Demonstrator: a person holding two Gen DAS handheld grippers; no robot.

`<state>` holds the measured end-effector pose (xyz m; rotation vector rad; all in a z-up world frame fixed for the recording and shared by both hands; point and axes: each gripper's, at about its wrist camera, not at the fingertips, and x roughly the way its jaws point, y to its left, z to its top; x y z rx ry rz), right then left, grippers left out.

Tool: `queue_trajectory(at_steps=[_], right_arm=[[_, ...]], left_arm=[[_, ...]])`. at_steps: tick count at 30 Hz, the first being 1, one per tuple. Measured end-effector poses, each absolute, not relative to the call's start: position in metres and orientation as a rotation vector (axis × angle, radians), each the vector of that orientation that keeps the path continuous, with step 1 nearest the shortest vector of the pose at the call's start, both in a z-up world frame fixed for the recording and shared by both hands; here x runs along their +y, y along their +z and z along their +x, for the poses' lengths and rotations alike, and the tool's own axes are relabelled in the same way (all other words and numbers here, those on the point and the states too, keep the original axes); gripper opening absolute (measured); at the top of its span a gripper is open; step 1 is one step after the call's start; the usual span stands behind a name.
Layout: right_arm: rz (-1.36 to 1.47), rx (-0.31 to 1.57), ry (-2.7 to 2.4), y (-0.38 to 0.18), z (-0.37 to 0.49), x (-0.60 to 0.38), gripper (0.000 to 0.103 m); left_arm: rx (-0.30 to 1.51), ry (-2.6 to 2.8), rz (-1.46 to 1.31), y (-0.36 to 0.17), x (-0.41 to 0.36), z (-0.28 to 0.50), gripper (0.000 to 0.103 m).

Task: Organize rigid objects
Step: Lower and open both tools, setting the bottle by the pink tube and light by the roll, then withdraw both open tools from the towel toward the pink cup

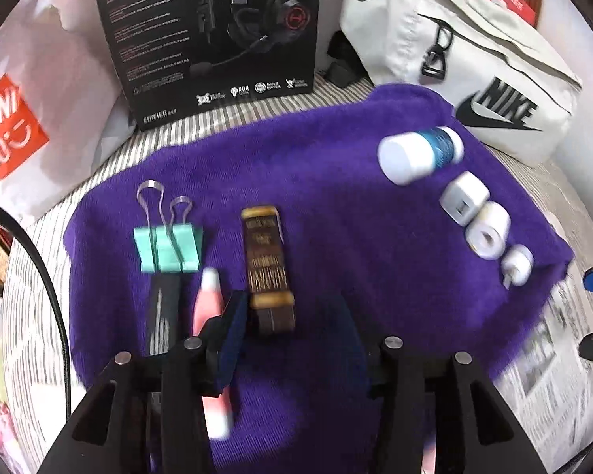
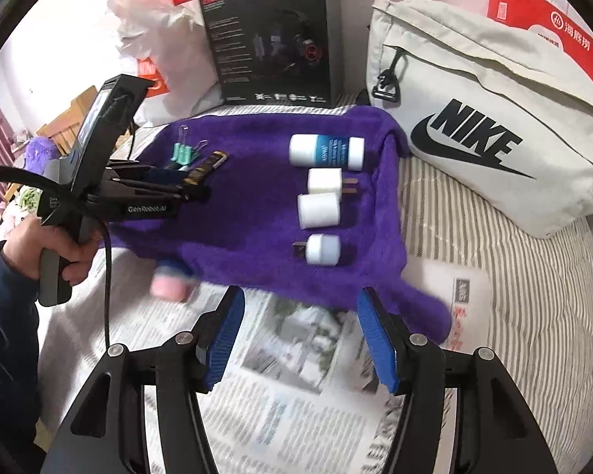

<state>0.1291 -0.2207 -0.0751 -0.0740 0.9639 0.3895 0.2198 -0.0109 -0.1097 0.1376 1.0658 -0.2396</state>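
Purple towel (image 1: 296, 181) is spread on a striped bed (image 2: 494, 260), with newspaper (image 2: 296, 395) laid at its near edge. On the towel's left side, seen from the left wrist view, a teal binder clip (image 1: 169, 247), a black object (image 1: 164, 316), a pink-and-white tube (image 1: 209, 308) and a brown-gold bar (image 1: 268, 264) are lined up side by side. On the right side, 4 white items are set in a row: a bottle with blue label (image 2: 326, 152) lying flat, a plug adapter (image 2: 325, 181), a white cylinder (image 2: 319, 210) and a small white plug (image 2: 323, 249).

Left gripper (image 1: 284, 339) is held low over the towel, jaws wide, nothing gripped; the brown-gold bar lies just inside its left finger. Right gripper (image 2: 299, 335) is held over the newspaper, jaws wide, nothing between them. A blurred pink-blue item (image 2: 170, 280) is seen at the towel's near edge.

Behind, a black headset box (image 1: 209, 35) and a white Nike bag (image 2: 490, 126) are seen.
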Motion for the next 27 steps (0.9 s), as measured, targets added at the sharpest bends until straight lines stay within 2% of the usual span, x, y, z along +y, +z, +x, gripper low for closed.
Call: queue_trajectory(at_steps=[8, 16, 20, 27], right_arm=[[-0.082, 0.972, 0.381, -0.083, 0.106, -0.193, 0.059], [-0.044, 0.966, 0.362, -0.099, 0.111, -0.164, 0.059], [-0.050, 0.977, 0.355, -0.105, 0.115, -0.156, 0.050], [-0.043, 0.989, 0.324, -0.115, 0.125, -0.147, 0.046]], left_arm=[[0.981, -0.215, 0.126, -0.077, 0.010, 0.161, 0.044], [0.979, -0.173, 0.103, -0.072, 0.043, 0.113, 0.044], [0.976, -0.165, 0.062, -0.077, 0.057, 0.100, 0.044], [1.001, -0.188, 0.014, -0.094, 0.064, 0.093, 0.044]])
